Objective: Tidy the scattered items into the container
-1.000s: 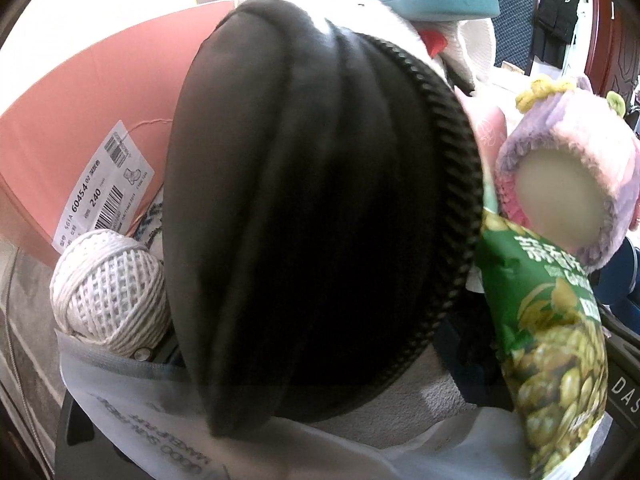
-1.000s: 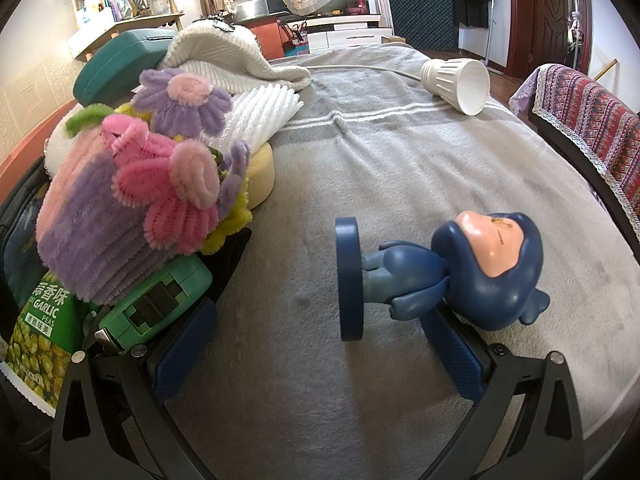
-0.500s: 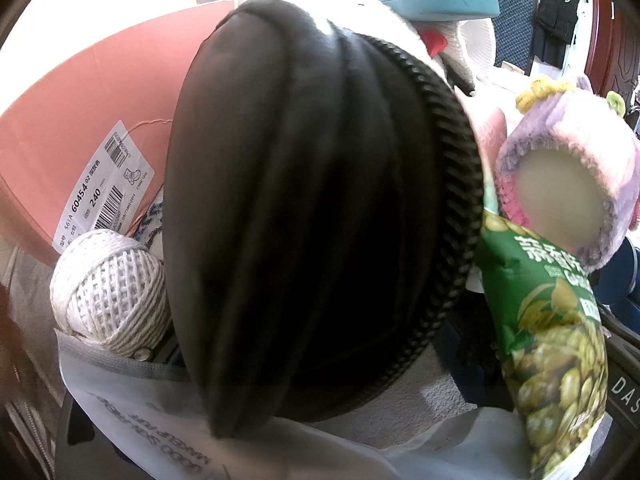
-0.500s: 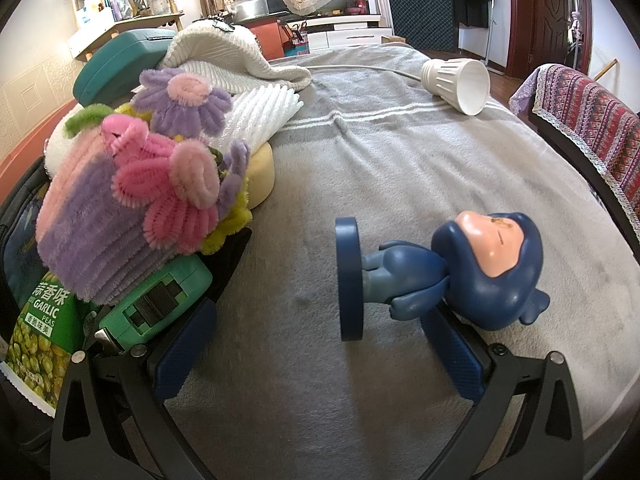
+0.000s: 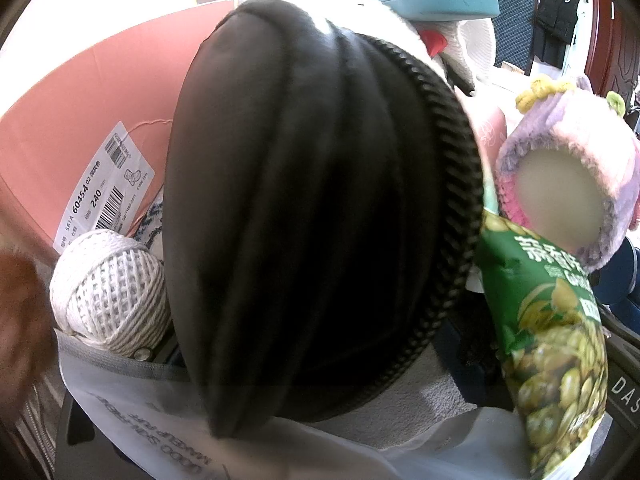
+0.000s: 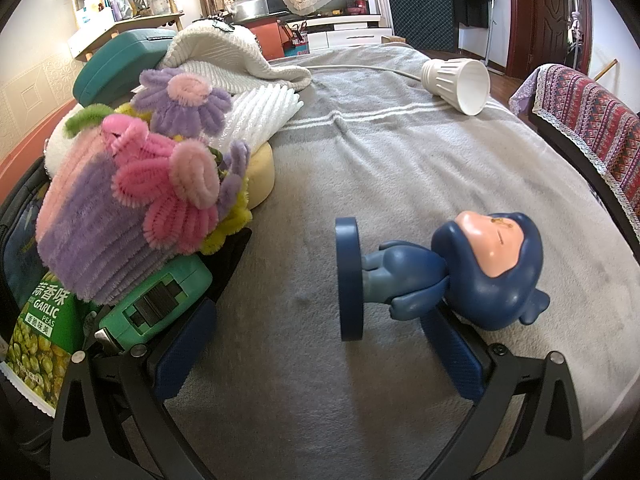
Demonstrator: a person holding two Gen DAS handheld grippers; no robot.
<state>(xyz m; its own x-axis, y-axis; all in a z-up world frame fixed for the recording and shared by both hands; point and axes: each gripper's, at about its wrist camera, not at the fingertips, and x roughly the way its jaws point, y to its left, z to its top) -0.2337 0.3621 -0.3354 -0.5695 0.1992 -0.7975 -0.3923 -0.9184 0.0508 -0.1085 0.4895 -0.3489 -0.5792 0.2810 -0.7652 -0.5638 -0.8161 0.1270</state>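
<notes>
Judging by the heaped container (image 5: 72,148), tidying is mostly done. The blue figurine (image 6: 440,272) and white cup (image 6: 460,84) lie loose on the grey surface (image 6: 400,160). Right tool (image 6: 320,344) gapes wide, empty, bracketing the figurine; left tool's state cannot be told.

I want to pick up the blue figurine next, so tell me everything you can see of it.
The blue figurine looks like smooth moulded plastic: a dark blue hooded head with a peach face and closed eyes, a lighter blue body, and a round dark blue base standing on edge. It lies on its side on the grey blanket, head toward the right. The open right gripper brackets it; the right finger sits against or under its body, though contact is unclear.
</notes>
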